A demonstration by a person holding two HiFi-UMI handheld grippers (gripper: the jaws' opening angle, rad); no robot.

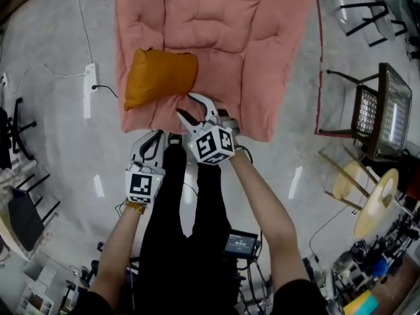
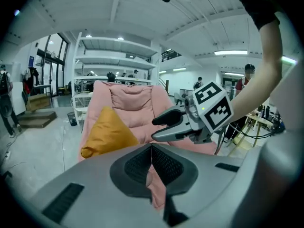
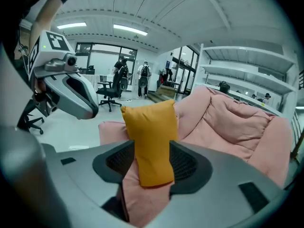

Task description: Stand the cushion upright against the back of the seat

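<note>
The orange cushion [image 1: 161, 77] rests on the left front part of the pink padded seat [image 1: 243, 51], away from the seat's back. My right gripper [image 1: 185, 105] hovers at the seat's front edge, just right of the cushion, open. In the right gripper view the cushion [image 3: 149, 137] shows in the gap ahead of the jaws [image 3: 152, 163], and the pads do not press on it. My left gripper [image 1: 153, 136] hangs lower, off the seat and above the person's dark trousers. Its pads [image 2: 142, 163] meet with nothing between them. The left gripper view shows the cushion [image 2: 107, 134] left of the right gripper [image 2: 156, 129].
A white power strip [image 1: 90, 87] with a cable lies on the floor left of the seat. A wire-mesh chair [image 1: 377, 113] and black chair frames [image 1: 367, 15] stand to the right. Shelving [image 2: 114, 61] and several people are far behind the seat.
</note>
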